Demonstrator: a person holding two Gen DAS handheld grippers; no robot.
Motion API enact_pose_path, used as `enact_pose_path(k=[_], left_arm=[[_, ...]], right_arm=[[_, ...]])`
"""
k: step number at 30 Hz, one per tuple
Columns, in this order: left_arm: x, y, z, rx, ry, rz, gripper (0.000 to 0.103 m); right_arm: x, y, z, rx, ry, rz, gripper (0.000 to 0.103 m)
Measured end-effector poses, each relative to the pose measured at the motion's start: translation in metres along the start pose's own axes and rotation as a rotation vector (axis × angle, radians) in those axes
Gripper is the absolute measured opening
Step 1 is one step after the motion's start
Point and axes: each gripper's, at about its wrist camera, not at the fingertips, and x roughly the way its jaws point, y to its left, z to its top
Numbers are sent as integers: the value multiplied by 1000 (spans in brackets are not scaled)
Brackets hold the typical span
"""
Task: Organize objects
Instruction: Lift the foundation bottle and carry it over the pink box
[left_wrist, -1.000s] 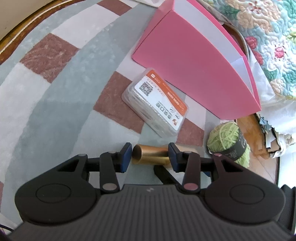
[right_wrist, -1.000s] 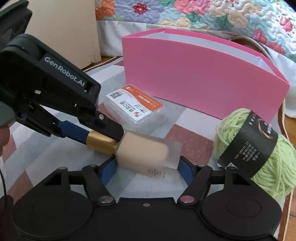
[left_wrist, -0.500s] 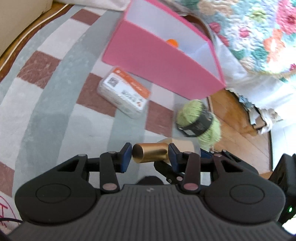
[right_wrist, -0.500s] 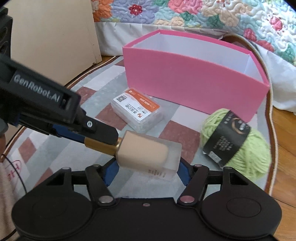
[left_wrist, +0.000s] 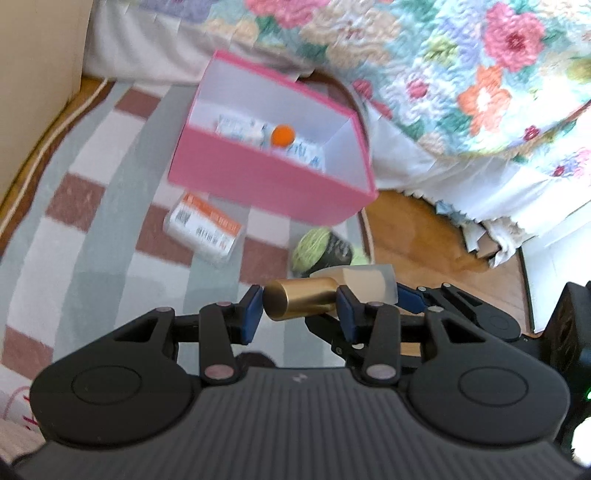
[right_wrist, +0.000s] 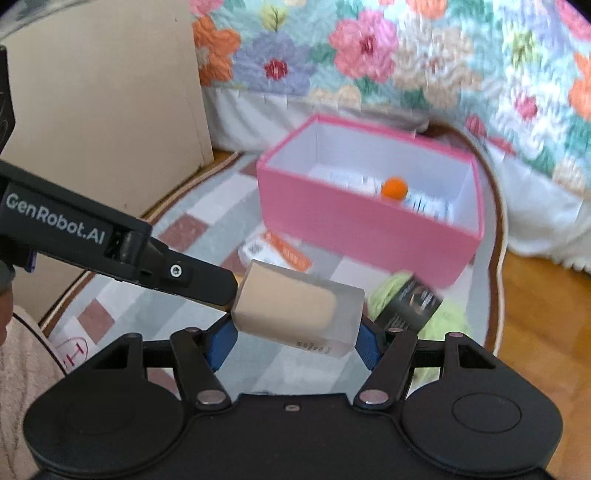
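bottle: we see a frosted bottle (right_wrist: 295, 306) with beige fill and gold cap (left_wrist: 301, 299), lying crosswise, cap between the left tongs, body between the right.
box: our pink box (right_wrist: 354, 236) sits open beyond both tongs, well apart.

A rug (left_wrist: 92, 206) of curving grey-green, white and reddish-brown patches is covering most of the floor, its pale corded edge curving along the left side in the left wrist view. Past that edge, bare wooden floor (left_wrist: 417, 236) is showing in a warm orange-brown tone. A bed is standing along the far side, and a quilt (right_wrist: 369, 55) stitched with pink, orange and lilac flowers is hanging over it, with a white bed skirt (left_wrist: 443, 173) trailing down to the boards. A plain cream panel (right_wrist: 103, 92) is rising at the left. Bright daylight is washing over the quilt and the boards.
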Motion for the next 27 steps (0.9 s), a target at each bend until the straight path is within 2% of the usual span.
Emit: enact_pose_path(k=[4,9,13,15,21,27], left_arm=[[-14,-11,21,17,-45,-9,42],[-17,-20,52,40,-108,-2,42],[-4,-20,80,32,-98,15,42],[5,-20,93,28,-85,30,42],[32,-19,127,32,-78,60,43],[80,-7,161,61,-40,86,42]], right_arm=[[-16,2,18,-69,-94,-30,71],[-20,-4,53,-94,-144,-37,71],[-7,-11,77,-112,-171,-49,71],[4,-18,86,-129,-168,-46,71],[33,-44,111,-74,-147,7,71],[81,-71,134,-11,-81,33,71]])
